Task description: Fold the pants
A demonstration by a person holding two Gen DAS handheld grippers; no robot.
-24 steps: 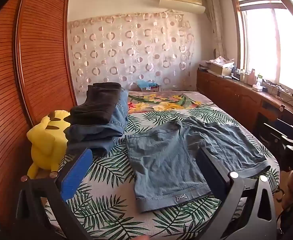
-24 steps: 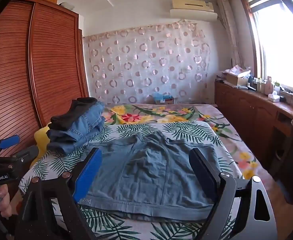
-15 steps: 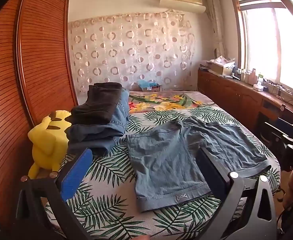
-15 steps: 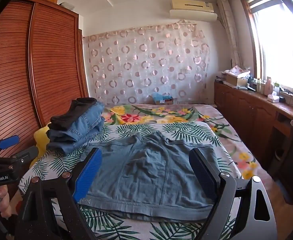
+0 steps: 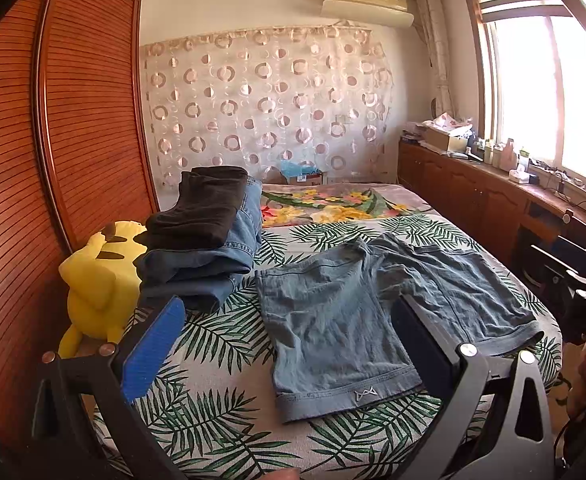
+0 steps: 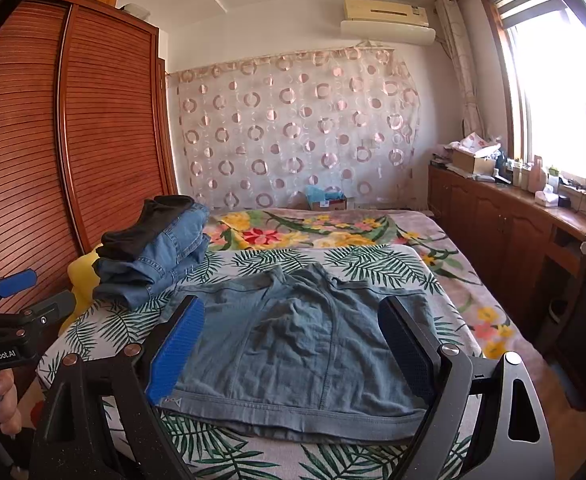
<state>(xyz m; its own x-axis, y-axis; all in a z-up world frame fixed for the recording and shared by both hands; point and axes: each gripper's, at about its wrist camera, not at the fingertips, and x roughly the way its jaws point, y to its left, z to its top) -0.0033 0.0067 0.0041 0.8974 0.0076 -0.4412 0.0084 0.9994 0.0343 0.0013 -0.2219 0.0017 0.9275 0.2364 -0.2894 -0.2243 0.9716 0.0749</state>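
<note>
Jaws spread wide on left gripper [image 5: 289,344], nothing between them, hovering above near bed edge. Left view: denim shorts [image 5: 377,316] flat, unfolded on bed [image 5: 213,412], legs toward camera; folded pile [image 5: 205,240] just beside, plush toy [image 5: 97,280] behind it.

Right view: right gripper [image 6: 289,348] likewise wide apart, empty, over hem. Step: approach, no fold yet. Next likely: pinch one leg's hem, carry it over other.
</note>
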